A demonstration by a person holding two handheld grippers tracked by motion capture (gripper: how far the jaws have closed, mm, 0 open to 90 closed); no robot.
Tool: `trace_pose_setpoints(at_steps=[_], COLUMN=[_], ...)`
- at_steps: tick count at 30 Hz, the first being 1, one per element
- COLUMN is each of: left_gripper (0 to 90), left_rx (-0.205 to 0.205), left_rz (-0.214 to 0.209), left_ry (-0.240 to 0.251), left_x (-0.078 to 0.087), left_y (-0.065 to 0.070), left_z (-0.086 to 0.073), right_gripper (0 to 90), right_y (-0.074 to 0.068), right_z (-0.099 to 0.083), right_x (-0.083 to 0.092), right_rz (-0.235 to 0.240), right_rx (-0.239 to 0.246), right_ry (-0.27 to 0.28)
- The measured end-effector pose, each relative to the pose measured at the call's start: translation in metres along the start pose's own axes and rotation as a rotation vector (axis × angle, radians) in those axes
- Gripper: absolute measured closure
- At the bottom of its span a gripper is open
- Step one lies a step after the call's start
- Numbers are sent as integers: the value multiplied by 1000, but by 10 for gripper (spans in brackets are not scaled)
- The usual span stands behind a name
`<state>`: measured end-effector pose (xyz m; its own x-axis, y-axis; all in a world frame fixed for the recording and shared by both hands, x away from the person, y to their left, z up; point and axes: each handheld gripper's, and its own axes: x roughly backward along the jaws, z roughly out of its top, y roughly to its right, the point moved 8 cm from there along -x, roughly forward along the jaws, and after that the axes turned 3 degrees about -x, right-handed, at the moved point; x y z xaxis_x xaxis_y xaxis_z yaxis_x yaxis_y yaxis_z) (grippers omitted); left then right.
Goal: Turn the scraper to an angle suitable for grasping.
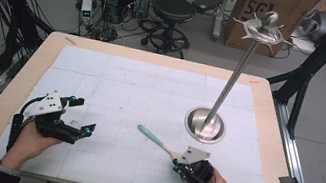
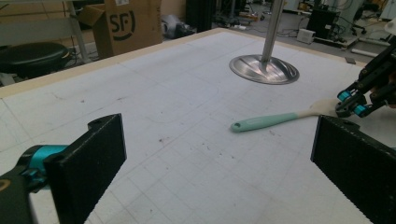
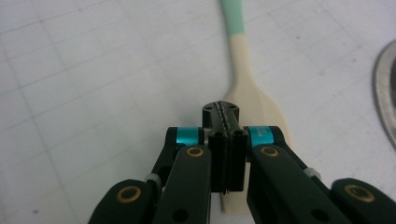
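A spatula (image 1: 155,138) with a teal handle and a pale flat blade lies on the white grid mat (image 1: 125,90), blade toward the person. My right gripper (image 1: 177,165) hovers at the blade end, jaws pressed together with nothing between them. In the right gripper view the shut tips (image 3: 221,109) sit over the blade of the spatula (image 3: 245,74); whether they touch it I cannot tell. My left gripper (image 1: 83,116) rests at the left with its jaws wide apart and empty. The left gripper view looks between its jaws (image 2: 219,177) at the spatula (image 2: 271,121) and the right gripper (image 2: 355,100).
A metal stand with a round base (image 1: 205,124) and a tall pole topped by a ball and hooks (image 1: 263,30) rises just beyond the spatula; its base (image 2: 264,69) and rim (image 3: 387,93) show close by. Beyond the table are a stool (image 1: 173,9) and a cardboard box (image 1: 262,7).
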<state>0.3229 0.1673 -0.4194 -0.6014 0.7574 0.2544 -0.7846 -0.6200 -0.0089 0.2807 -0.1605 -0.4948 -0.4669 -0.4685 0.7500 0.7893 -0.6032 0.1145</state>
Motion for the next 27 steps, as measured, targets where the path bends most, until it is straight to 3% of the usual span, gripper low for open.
trace_pose_setpoints(at_steps=[7,11,13,16,20,21,24,27], left_gripper=[39,39,39,39,39,39,39,39], left_rx=[-1,2,1,2,1,0,0,2], left_rz=[3,3,3,0,3,3,14,16], left_ry=[-3,1,1,-4,-2,2,21,23], left_x=[1,1,1,1,3,4,8,9], left_y=[0,1,1,2,2,2,0,0], left_z=[-1,-1,-1,-2,-1,0,5,5], right_gripper=[900,900,900,900,894,873,660,535], right_y=[18,22,22,26,26,24,21,20], right_z=[-4,-4,-2,9,26,31,42,51], right_x=[-1,-1,0,7,11,10,8,5], right_rz=[-16,0,27,67,114,128,144,166], right_rx=[-31,-34,-43,-32,-19,-8,26,31], right_ry=[26,40,61,141,174,179,181,191])
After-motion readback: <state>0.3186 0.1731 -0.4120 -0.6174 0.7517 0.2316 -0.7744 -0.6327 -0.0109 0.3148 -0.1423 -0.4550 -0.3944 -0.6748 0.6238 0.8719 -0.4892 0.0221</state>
